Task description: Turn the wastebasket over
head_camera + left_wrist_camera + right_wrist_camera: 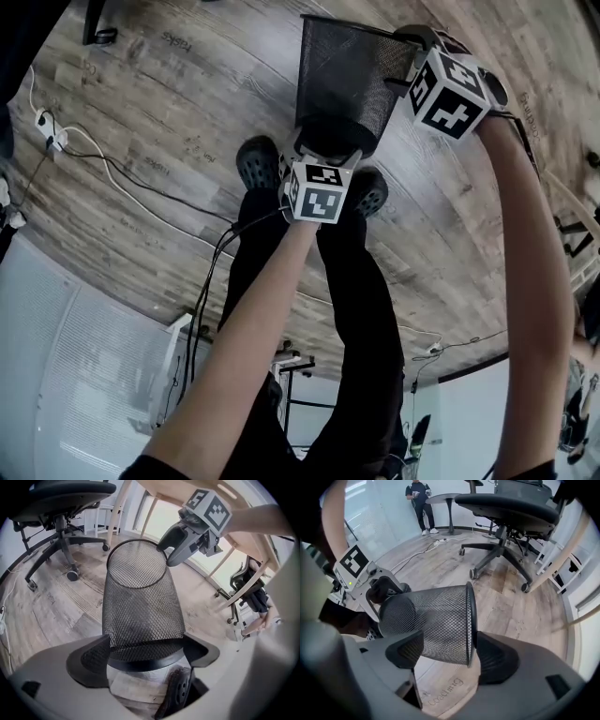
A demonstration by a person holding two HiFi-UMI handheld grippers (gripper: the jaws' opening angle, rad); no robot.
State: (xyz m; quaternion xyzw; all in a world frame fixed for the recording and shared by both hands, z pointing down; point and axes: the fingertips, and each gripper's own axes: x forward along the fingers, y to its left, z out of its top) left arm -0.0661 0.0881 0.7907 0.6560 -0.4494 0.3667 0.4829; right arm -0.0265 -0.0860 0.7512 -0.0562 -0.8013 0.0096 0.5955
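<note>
Black wire-mesh wastebasket (pixel 342 80), held clear of the wood floor (pixel 159 112) above the person's shoes (pixel 258 164). The floor shows through the mesh. It is tipped on its side, with the solid base toward the person and the open mouth away.

Left gripper (pixel 143 658) is clamped across the base band, arm stretched straight down. Right gripper (pixel 452 653) is closed over the rim, arm reaching further out.

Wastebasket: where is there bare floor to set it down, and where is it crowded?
Bare wood floor lies open between the wastebasket and the white cable, and again beyond it toward the office chair. It is crowded right beneath its base, at the person's shoes, and round the chair's wheels.
</note>
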